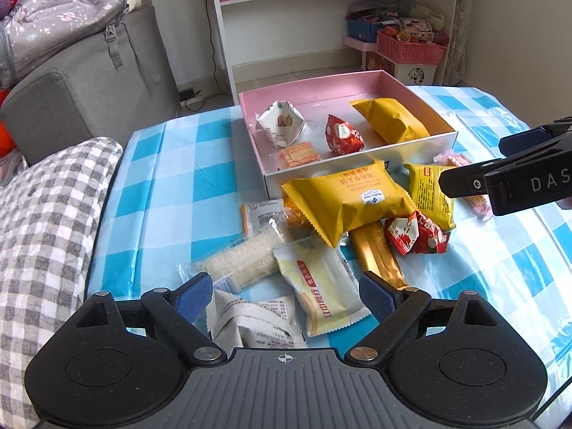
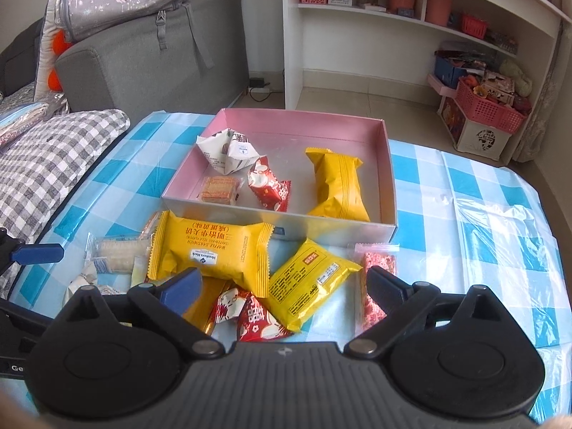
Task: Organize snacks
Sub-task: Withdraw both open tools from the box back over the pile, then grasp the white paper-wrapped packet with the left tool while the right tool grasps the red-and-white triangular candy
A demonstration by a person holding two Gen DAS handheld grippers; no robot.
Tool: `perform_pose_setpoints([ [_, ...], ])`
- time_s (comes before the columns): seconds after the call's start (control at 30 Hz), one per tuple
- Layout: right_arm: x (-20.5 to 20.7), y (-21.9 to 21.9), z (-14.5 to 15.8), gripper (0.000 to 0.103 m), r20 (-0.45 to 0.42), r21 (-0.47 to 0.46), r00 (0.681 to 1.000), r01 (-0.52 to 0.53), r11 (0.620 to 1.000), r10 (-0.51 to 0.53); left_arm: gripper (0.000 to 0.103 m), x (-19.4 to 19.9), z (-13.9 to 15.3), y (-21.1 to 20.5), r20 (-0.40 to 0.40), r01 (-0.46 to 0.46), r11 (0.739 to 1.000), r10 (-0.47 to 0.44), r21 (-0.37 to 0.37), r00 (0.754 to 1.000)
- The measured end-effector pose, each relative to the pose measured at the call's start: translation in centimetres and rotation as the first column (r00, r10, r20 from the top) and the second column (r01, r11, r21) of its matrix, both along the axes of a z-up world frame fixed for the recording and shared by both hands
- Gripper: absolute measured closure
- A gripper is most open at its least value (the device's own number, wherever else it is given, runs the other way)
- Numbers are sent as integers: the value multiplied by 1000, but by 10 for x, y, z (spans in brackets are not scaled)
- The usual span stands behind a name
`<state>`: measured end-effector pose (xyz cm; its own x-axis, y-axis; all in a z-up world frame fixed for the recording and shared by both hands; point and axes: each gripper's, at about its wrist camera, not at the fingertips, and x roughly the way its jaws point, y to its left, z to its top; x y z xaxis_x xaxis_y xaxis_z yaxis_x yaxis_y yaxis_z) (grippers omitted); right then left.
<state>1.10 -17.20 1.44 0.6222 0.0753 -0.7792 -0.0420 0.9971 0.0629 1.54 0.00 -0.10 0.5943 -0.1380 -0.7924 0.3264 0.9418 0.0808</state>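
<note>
The left tool (image 1: 284, 295) was held with its jaws spread wide and nothing between them, low over the near edge of the snack pile. Just beyond its blue pads (image 1: 195, 295) a pale yellow wafer packet (image 1: 320, 291) and a white crumpled wrapper (image 1: 254, 316) were seen, with a clear-wrapped rice bar (image 1: 239, 261) beside them. The right tool (image 2: 282, 287) was likewise held open and empty, poised above a red candy pouch (image 2: 250, 316) and a small yellow packet (image 2: 311, 282); a pink snack in a clear bag (image 2: 377, 286) lay just inside its right finger. Farther out, a large yellow waffle packet (image 2: 211, 248) was found lying against the front wall of the pink-lined box (image 2: 388, 164). Inside the box four items were seen: a white folded pouch (image 2: 228, 150) at the back left, a small orange cracker pack (image 2: 220, 189) at the front left, a red pouch (image 2: 268, 184) in the middle and a yellow packet (image 2: 338, 186) on the right. Everything rested on a tabletop (image 2: 464, 193) covered in blue-and-white check. A grey sofa (image 2: 143, 68) and a white shelf unit (image 2: 357, 35) stood behind.
</note>
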Motion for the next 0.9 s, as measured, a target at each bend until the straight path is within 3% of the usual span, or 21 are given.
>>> perform_pose_setpoints([
  [0.37,-15,19,-13,5,-53,-39,997,-60,997,58,12,-13,-9,28,-7,-27,1000,26,-8,1000],
  [0.57,-16,27,-22,5,-87,-63,994,-77,995,71,12,-16,-21,32,-17,30,1000,-30,-7,999],
  [0.9,-1,16,-46,10,-164,-51,986,-49,997,40,24,-15,-36,26,-15,84,996,-84,14,996],
])
